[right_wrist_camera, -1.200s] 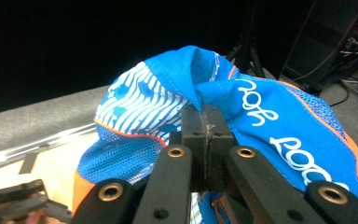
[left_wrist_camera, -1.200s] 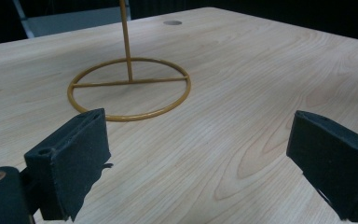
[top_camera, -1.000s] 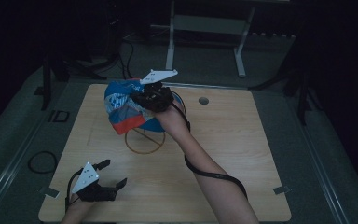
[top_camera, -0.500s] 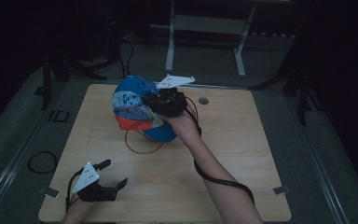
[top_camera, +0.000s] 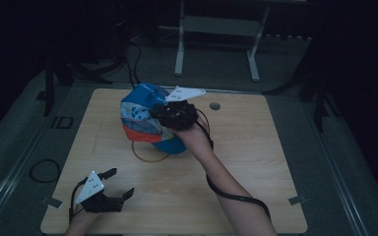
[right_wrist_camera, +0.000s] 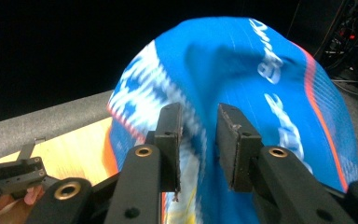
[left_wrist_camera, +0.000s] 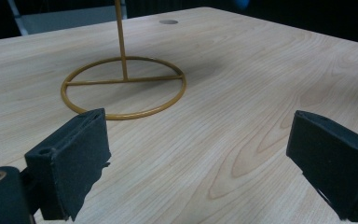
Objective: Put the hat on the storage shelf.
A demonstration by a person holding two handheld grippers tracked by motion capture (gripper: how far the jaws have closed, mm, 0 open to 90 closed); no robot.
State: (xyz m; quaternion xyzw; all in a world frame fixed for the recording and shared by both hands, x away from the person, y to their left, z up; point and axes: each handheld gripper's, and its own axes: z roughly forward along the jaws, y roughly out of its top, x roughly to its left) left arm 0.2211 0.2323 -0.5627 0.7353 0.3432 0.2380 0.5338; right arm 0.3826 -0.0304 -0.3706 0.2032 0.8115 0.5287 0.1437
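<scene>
Now the right hand-held gripper (right_wrist_camera: 198, 140), jaws just parting, brackets the blue bag (right_wrist_camera: 242, 79) loosely.

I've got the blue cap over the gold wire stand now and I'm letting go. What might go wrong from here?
1. The right gripper has just been opening, yet a fold of the blue, white and orange fabric cap sits between its pads; pulling back may drag it off.
2. The thin gold wire stand with a ring base looks light and could tip.
3. The left gripper rests open, far off, unable to steady anything.
</scene>
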